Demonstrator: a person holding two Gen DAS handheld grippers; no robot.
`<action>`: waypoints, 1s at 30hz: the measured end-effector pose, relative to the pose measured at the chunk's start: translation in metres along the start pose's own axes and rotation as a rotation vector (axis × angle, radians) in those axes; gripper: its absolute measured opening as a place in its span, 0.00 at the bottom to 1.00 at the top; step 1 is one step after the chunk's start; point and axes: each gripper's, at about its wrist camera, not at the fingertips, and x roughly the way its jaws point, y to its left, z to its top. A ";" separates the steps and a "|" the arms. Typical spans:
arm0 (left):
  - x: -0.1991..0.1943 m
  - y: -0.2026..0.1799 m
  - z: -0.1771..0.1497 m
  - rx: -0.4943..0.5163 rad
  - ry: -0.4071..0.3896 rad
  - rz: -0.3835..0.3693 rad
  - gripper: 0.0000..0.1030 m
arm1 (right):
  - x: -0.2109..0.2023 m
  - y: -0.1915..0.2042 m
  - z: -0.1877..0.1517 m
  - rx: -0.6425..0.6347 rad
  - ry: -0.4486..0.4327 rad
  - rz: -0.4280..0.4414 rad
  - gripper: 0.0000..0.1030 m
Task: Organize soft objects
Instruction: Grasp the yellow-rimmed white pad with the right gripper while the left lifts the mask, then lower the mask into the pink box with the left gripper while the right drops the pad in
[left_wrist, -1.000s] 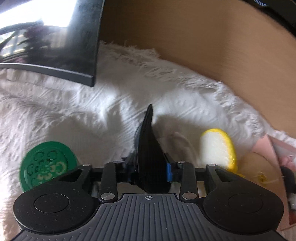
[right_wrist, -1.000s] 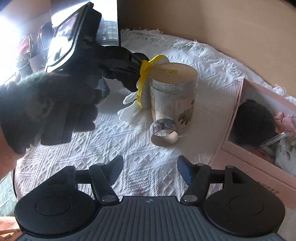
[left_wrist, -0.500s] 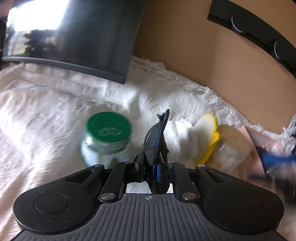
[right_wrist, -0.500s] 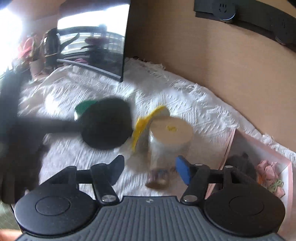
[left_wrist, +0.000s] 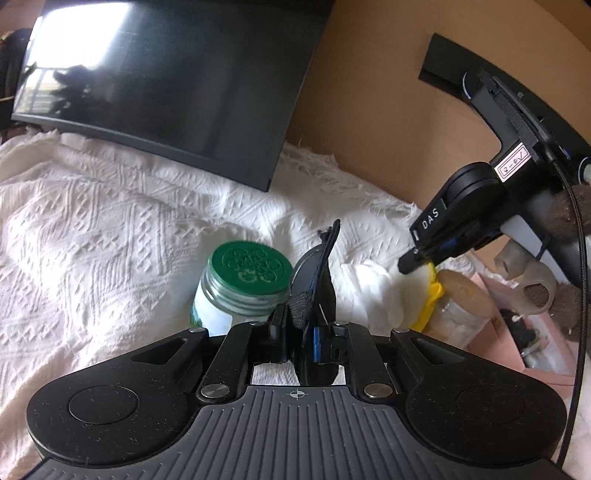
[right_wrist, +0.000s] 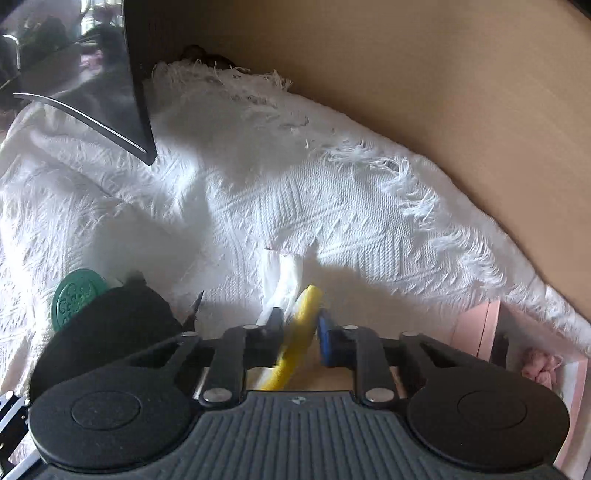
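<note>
Right wrist view: the yellow-rimmed pad (right_wrist: 301, 325) is gripped edge-on, its long axis pointing far, by the right gripper (right_wrist: 300, 328). A black flat pad (left_wrist: 317, 291), standing upright, is clamped by the left gripper (left_wrist: 301, 339).

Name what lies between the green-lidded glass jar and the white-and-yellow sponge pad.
The thin black fabric pad, clamped in the left gripper, shows there in the left wrist view.

Bright daylight glares off the monitor (left_wrist: 166, 85) (upper left) — soft shadows on the white cloth (right_wrist: 295, 206), edges fisheye-bent.
</note>
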 end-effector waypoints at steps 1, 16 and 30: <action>-0.003 0.000 0.003 0.002 -0.009 -0.003 0.14 | -0.005 0.001 0.000 -0.003 -0.011 0.022 0.13; -0.056 -0.065 0.102 0.136 -0.219 -0.112 0.14 | -0.206 -0.046 -0.032 0.032 -0.511 0.140 0.13; -0.021 -0.242 0.075 0.330 -0.069 -0.403 0.14 | -0.256 -0.205 -0.158 0.392 -0.655 -0.072 0.13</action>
